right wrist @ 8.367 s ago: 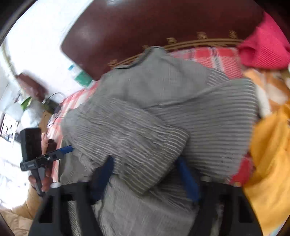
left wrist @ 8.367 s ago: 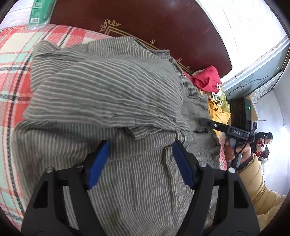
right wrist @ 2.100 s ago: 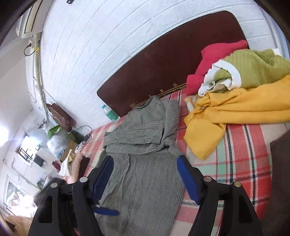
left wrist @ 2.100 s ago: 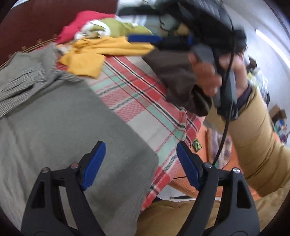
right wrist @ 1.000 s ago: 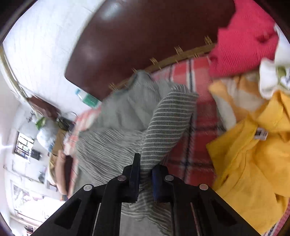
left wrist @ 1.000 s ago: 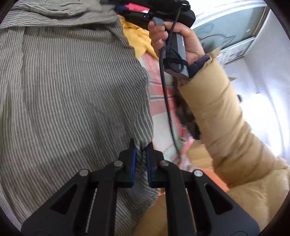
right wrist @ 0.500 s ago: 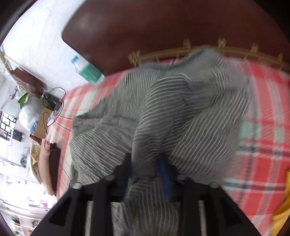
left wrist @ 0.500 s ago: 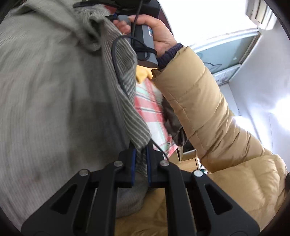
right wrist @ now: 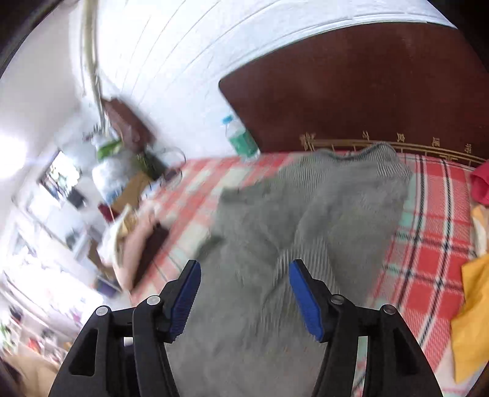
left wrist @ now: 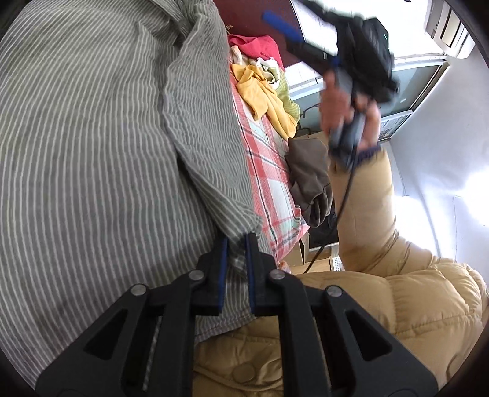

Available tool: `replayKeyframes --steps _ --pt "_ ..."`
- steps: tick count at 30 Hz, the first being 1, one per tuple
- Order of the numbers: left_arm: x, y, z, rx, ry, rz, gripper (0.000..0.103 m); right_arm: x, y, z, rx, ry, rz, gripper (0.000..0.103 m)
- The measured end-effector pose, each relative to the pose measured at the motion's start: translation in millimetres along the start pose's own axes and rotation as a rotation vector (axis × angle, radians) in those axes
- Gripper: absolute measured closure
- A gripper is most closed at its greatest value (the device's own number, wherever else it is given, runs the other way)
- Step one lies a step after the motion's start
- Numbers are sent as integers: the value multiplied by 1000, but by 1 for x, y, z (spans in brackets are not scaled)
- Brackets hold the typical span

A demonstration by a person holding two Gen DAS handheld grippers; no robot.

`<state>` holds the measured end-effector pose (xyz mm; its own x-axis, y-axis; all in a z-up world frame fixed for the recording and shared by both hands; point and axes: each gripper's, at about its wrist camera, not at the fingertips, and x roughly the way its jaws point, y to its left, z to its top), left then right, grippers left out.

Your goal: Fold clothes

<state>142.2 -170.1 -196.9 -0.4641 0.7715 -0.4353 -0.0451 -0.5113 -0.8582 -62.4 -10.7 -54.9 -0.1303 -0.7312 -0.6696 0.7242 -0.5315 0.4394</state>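
A grey striped shirt (left wrist: 91,128) lies on the plaid bed cover (left wrist: 269,171). My left gripper (left wrist: 235,247) is shut on a lower corner of the shirt and holds it lifted, so a fold of cloth runs up over the shirt body. My right gripper (right wrist: 244,293) is open and empty, raised above the shirt (right wrist: 305,232); it also shows in the left wrist view (left wrist: 293,27), held high at the upper right. The right wrist view is blurred by motion.
A pile of yellow, green and red clothes (left wrist: 266,85) lies near the dark headboard (right wrist: 366,100). A brown garment (left wrist: 308,180) hangs at the bed's edge. A water bottle (right wrist: 238,137) stands by the headboard. My tan jacket sleeve (left wrist: 366,220) crosses the right.
My right gripper has let go of the shirt, opened and lifted away. My left gripper stays shut on the corner and has carried it up over the shirt.
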Motion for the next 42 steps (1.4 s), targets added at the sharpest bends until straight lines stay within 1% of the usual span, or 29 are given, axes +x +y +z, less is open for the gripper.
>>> replayKeyframes --steps 1,5,7,9,11,13,15,17,18,19,20,22,23,24,26,27,28,29,31,32,35,37,38,39,40,42 --pt "1 -1 -2 3 1 0 92 4 8 -16 -34 35 -15 41" --pt "-16 -4 1 44 -25 8 91 29 38 -84 -162 196 -52 41" --pt "-25 -7 -3 67 -37 8 91 41 47 -116 -198 248 -63 41" --pt "-36 -10 -7 85 -54 29 83 43 58 -144 -237 275 -57 41" --pt "-49 -13 -9 92 -83 44 53 40 70 -164 -272 282 -50 41" --pt "-72 -16 -10 97 -143 73 41 38 81 -183 -294 304 -14 41" --pt "-94 -19 -7 111 -214 127 40 39 92 -197 -355 362 -22 41" --pt "-118 -16 -5 122 -295 198 36 37 100 -199 -405 398 -22 41" --pt "-131 -17 -3 125 -340 237 34 32 103 -192 -413 388 -8 41" --pt "-150 -14 -1 126 -396 288 29 26 105 -182 -417 369 10 41" --pt "-166 -8 -2 118 -433 339 23 20 108 -172 -421 351 28 41" --pt "-188 1 -1 92 -490 454 22 9 111 -143 -420 295 47 41" --pt "-196 10 3 70 -500 511 22 6 113 -127 -419 262 52 40" --pt "-203 19 6 48 -507 565 23 5 114 -107 -411 224 43 37" --pt "-205 39 9 15 -482 622 23 11 113 -66 -366 161 8 33" --pt "-206 49 11 -1 -469 650 23 19 111 -43 -325 144 -18 27" --pt "-208 59 13 -16 -455 677 23 29 109 -24 -286 140 -27 27" --pt "-210 68 12 -19 -435 685 23 41 108 -5 -249 141 -29 27" --pt "-201 76 15 -18 -391 668 23 74 109 28 -189 163 -24 26" --pt "-197 79 16 -16 -370 660 23 92 111 43 -169 174 -49 26" --pt "-183 74 20 43 -321 641 23 137 108 57 -154 212 -145 25" --pt "-178 70 23 54 -289 623 23 165 106 64 -146 237 -207 25" --pt "-180 69 23 43 -283 598 23 179 105 67 -142 250 -238 25" --pt "-180 69 24 34 -275 557 23 194 103 70 -138 263 -268 25" --pt "-180 70 25 25 -267 518 25 208 102 73 -133 275 -299 25" --pt "-177 68 26 23 -241 491 40 236 100 80 -125 301 -361 25"
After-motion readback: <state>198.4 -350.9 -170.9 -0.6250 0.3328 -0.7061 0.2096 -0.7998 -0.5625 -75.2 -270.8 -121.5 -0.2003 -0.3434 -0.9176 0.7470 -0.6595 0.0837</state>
